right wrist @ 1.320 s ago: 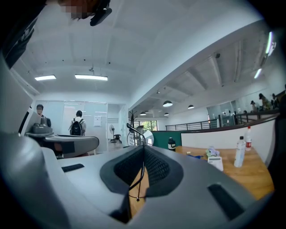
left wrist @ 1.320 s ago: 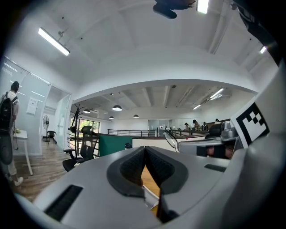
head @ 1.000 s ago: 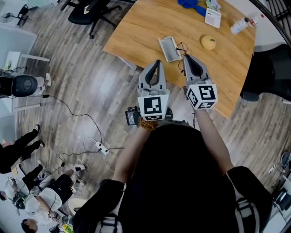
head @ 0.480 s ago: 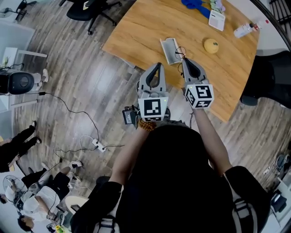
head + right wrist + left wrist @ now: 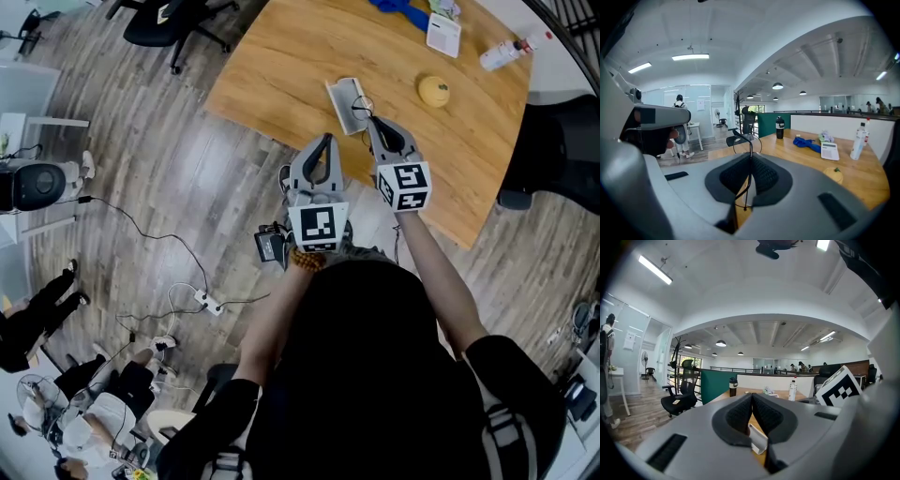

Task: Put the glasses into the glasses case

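Note:
Thin wire-framed glasses (image 5: 364, 106) hang from my right gripper (image 5: 373, 120), which is shut on one temple just above the near end of the open, pale glasses case (image 5: 348, 100) on the wooden table (image 5: 281, 56). In the right gripper view the black frame (image 5: 749, 140) sticks out past the closed pads (image 5: 761, 176). My left gripper (image 5: 325, 139) is shut and holds nothing. It hovers at the table's near edge, left of the right one. Below its closed jaws in the left gripper view, part of the case (image 5: 758, 441) shows.
A yellow fruit (image 5: 432, 90), a calculator (image 5: 443, 36), a blue cloth (image 5: 398, 9) and a white bottle (image 5: 502, 54) lie further back on the table. An office chair (image 5: 178, 23) stands to the left. Cables and a power strip (image 5: 208, 302) lie on the floor.
Both grippers have moved forward and down toward the table. The right one has carried the glasses closer to the case. Both stay shut.

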`<action>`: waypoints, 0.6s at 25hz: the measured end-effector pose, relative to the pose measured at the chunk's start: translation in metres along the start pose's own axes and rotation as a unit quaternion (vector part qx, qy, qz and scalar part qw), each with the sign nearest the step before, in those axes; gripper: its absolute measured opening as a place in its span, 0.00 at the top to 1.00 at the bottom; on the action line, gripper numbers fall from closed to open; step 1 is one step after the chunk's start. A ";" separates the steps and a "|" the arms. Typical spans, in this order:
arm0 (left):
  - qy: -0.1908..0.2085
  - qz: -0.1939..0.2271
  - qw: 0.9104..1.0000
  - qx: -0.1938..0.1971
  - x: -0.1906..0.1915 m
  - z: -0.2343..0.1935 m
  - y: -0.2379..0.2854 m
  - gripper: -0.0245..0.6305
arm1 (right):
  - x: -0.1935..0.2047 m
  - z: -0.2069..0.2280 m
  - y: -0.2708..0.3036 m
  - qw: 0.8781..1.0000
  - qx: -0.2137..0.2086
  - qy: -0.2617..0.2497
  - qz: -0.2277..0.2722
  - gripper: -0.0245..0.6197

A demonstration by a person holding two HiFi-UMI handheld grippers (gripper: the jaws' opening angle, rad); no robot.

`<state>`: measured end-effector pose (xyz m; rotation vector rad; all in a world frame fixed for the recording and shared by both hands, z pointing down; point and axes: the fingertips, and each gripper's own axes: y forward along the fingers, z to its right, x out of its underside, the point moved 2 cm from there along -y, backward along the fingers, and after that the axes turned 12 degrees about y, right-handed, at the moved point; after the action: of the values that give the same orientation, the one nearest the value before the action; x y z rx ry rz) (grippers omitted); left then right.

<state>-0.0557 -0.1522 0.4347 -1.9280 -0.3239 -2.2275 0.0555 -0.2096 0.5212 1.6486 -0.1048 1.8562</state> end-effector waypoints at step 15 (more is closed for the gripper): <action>0.007 -0.038 0.999 0.000 0.026 -0.010 0.017 0.93 | 0.029 0.027 0.062 0.998 0.017 0.020 -0.049 0.93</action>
<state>-0.0647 -0.1709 0.4601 -1.9298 -0.4011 -2.2874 0.0475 -0.2591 0.5745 1.6102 0.0241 1.8252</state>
